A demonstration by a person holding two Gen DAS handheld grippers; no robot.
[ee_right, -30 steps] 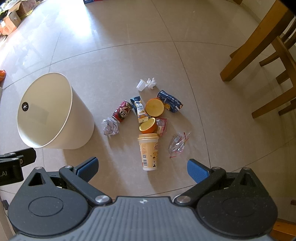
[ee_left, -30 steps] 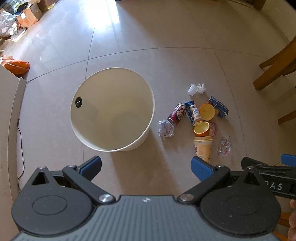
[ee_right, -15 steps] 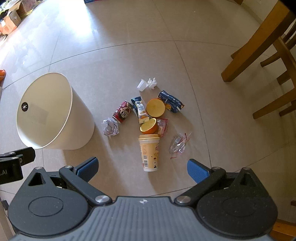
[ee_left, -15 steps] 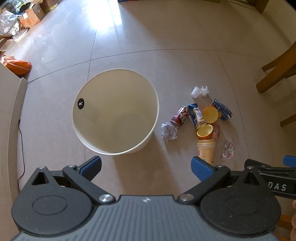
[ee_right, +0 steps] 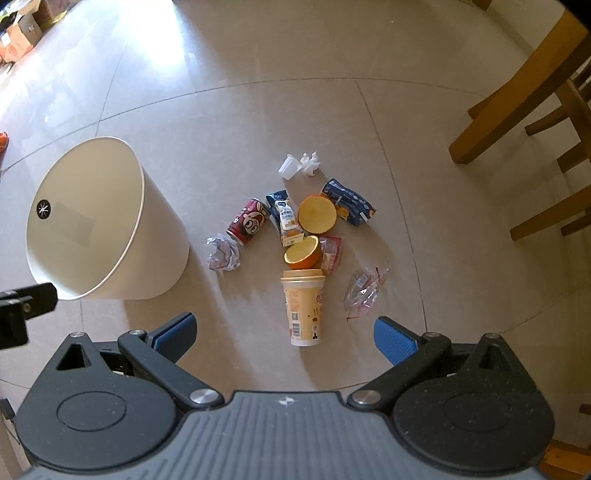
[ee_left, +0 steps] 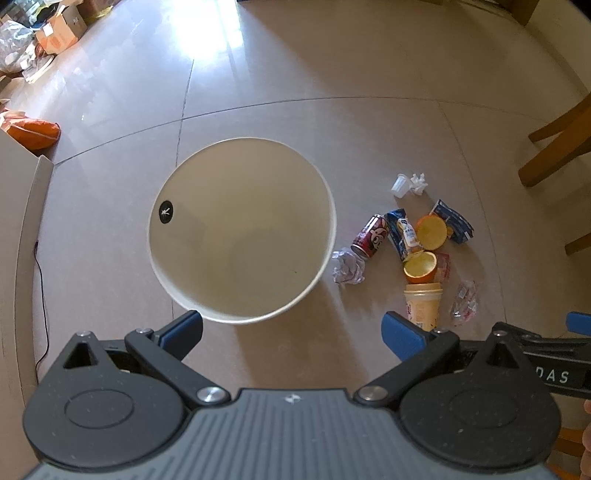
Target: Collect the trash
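A cream waste bin (ee_left: 321,266) (ee_right: 159,258) stands upright on the tiled floor with nothing inside. To its right lies a heap of trash: a yellow paper cup (ee_right: 303,306) on its side, two orange halves (ee_right: 303,253), a red can (ee_right: 248,221), a crumpled paper ball (ee_right: 222,254), a blue carton (ee_right: 284,218), a dark blue wrapper (ee_right: 349,203), a clear wrapper (ee_right: 364,291) and a small white cup (ee_right: 288,167). My left gripper (ee_left: 291,330) hangs open above the bin's near rim. My right gripper (ee_right: 285,334) is open, high over the yellow cup.
Wooden chair legs (ee_right: 517,96) stand to the right of the trash. A cardboard panel (ee_left: 18,229) with a black cable runs along the left. An orange bag (ee_left: 33,129) and boxes (ee_left: 59,29) sit at the far left. Bare tiles stretch beyond the bin.
The left gripper has drifted left and forward, so the bin now sits nearer the middle of its view. The right gripper has barely moved. Both stay open.
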